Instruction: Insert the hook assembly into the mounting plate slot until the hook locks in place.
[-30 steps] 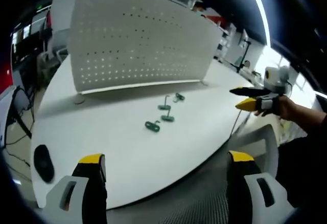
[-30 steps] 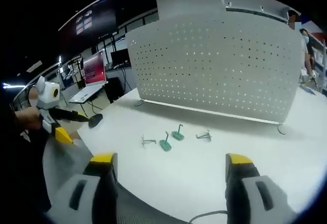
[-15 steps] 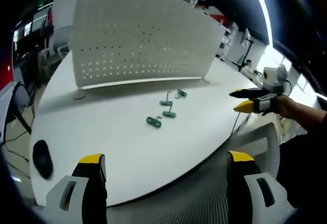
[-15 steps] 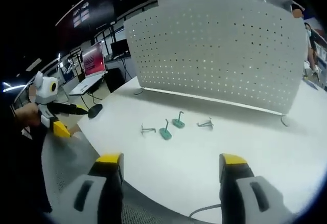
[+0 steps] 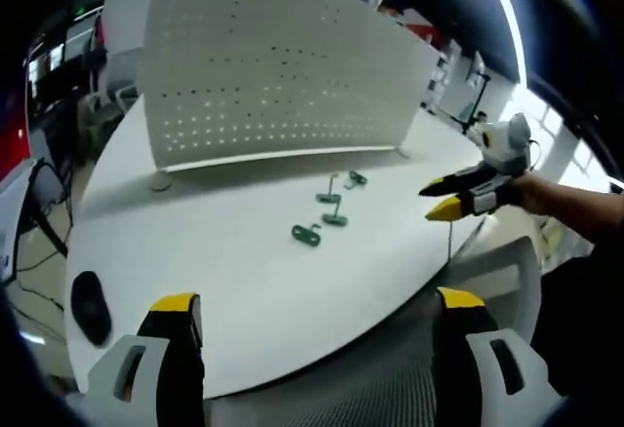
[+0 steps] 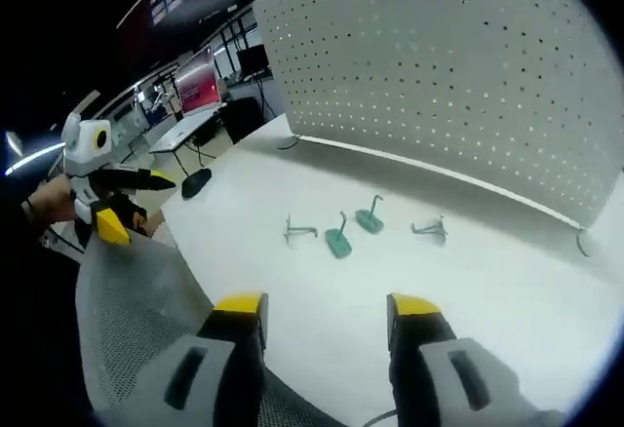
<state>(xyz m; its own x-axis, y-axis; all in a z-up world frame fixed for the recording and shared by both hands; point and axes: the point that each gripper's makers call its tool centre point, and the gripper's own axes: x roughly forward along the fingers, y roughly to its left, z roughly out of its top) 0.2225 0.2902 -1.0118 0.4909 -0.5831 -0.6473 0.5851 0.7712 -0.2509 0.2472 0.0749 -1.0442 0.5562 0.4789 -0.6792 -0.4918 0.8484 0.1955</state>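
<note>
Since 1 second ago the right gripper [image 6: 325, 306] has narrowed its jaws, though they are still parted and hold nothing, and it has come nearer the hooks [image 6: 339, 243], which lie loose on the white table [image 6: 487, 281] before the upright perforated mounting plate [image 6: 458, 76]. Left gripper [image 5: 312, 302] hangs back, jaws wide, empty. Risk: small wire hooks could skid or twist when pinched. Which hook fits which slot is too small to tell
</note>
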